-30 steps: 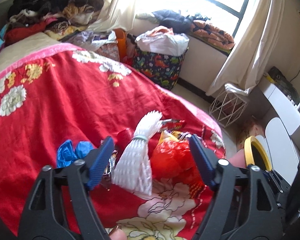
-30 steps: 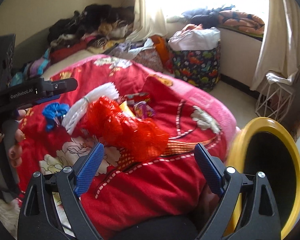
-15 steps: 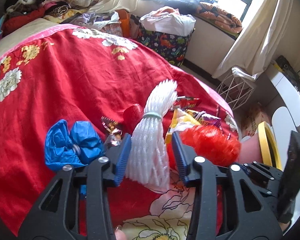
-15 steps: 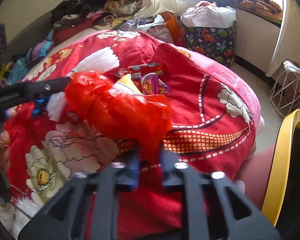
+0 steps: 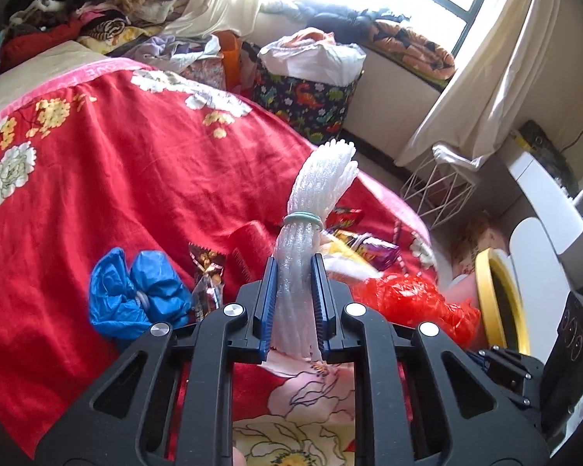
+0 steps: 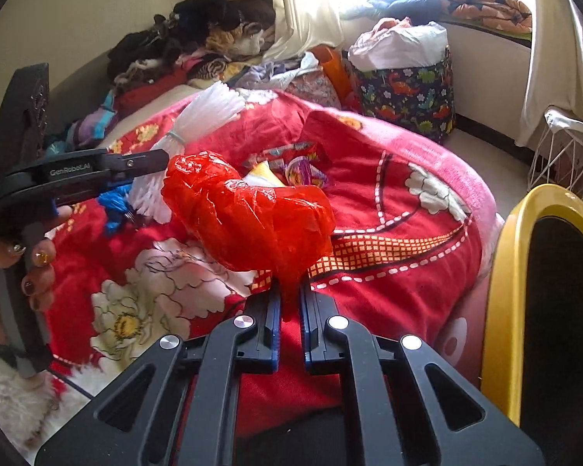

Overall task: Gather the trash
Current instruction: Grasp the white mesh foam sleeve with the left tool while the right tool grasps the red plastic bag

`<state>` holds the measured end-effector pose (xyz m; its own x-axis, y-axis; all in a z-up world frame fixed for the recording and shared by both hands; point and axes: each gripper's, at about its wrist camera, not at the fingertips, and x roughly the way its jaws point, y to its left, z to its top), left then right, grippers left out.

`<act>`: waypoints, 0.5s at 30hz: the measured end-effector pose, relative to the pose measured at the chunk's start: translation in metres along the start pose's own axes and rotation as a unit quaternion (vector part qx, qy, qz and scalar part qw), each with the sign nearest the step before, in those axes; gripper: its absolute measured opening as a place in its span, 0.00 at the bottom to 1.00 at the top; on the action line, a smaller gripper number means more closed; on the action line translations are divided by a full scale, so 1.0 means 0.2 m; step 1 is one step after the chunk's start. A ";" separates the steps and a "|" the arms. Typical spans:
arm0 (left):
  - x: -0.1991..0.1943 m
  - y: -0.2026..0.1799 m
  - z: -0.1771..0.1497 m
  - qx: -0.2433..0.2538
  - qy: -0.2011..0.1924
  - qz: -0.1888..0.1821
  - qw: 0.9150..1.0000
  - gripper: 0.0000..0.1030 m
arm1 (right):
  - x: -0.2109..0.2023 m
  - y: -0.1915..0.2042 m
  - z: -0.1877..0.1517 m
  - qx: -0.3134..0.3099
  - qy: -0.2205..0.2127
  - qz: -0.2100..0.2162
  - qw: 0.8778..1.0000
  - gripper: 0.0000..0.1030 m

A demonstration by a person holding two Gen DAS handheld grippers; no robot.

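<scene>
On red bedspread (image 5: 136, 178), tongs (image 5: 293, 272) pinching white banded foam netting (image 5: 311, 209)

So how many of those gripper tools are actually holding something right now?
2. The left gripper is shut on the white foam net bundle; the right gripper is shut on the red plastic bag, near the yellow-rimmed bin.

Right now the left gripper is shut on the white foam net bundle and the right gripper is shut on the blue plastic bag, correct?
Not quite. The right gripper is shut on the red plastic bag, as the right wrist view shows. The blue plastic lies loose on the red blanket. The left gripper is indeed shut on the white foam net bundle.
</scene>
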<state>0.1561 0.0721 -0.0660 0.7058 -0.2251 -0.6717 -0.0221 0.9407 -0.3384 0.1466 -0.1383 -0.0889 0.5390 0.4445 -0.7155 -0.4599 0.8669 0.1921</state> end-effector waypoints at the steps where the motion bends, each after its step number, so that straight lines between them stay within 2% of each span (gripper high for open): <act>1: -0.01 0.00 0.01 0.000 -0.002 -0.002 1.000 0.12 | -0.01 0.00 0.00 0.002 -0.003 0.002 1.000 0.08; 15: -0.07 -0.10 0.03 0.010 -0.019 -0.018 1.000 0.12 | -0.18 -0.06 0.04 0.022 -0.031 -0.005 0.999 0.08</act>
<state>0.1505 0.0583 -0.0451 0.7317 -0.2502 -0.6340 0.0179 0.9369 -0.3491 0.1389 -0.1634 -0.0594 0.5862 0.4481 -0.6750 -0.4245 0.8795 0.2152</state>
